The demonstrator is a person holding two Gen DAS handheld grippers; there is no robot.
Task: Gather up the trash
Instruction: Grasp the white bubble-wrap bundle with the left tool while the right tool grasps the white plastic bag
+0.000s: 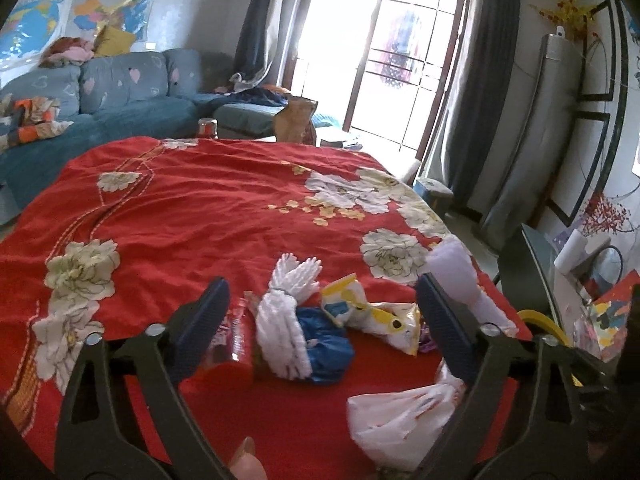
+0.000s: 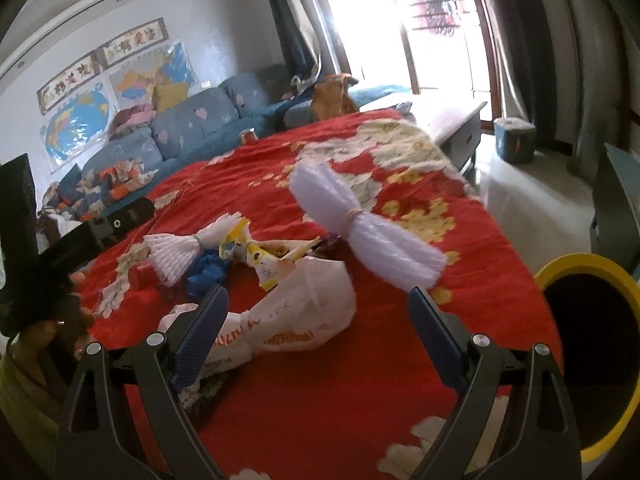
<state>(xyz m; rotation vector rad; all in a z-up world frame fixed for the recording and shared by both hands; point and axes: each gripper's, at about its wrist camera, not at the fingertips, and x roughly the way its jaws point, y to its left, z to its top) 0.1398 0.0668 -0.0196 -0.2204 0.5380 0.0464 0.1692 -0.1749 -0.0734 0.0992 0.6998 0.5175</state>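
Observation:
A heap of trash lies on the red flowered cloth (image 1: 180,200). It holds a white foam net bundle (image 1: 284,320), a crumpled blue bag (image 1: 328,348), a yellow-and-white wrapper (image 1: 372,312) and a red-capped clear bottle (image 1: 236,344). My left gripper (image 1: 324,320) is open just above the heap, its jaws wide on either side of it, pressing nothing. A lavender foam bundle (image 2: 360,220) lies further right. A white plastic bag (image 2: 288,312) sits nearest, partly between the jaws of my open right gripper (image 2: 320,332) and against its left finger (image 2: 204,332).
A black bin with a yellow rim (image 2: 588,320) stands at the cloth's right edge. A can (image 1: 207,126) and a brown paper bag (image 1: 296,120) stand beyond the far edge, before a blue sofa (image 1: 120,92). A person's hand (image 2: 60,320) is at the left.

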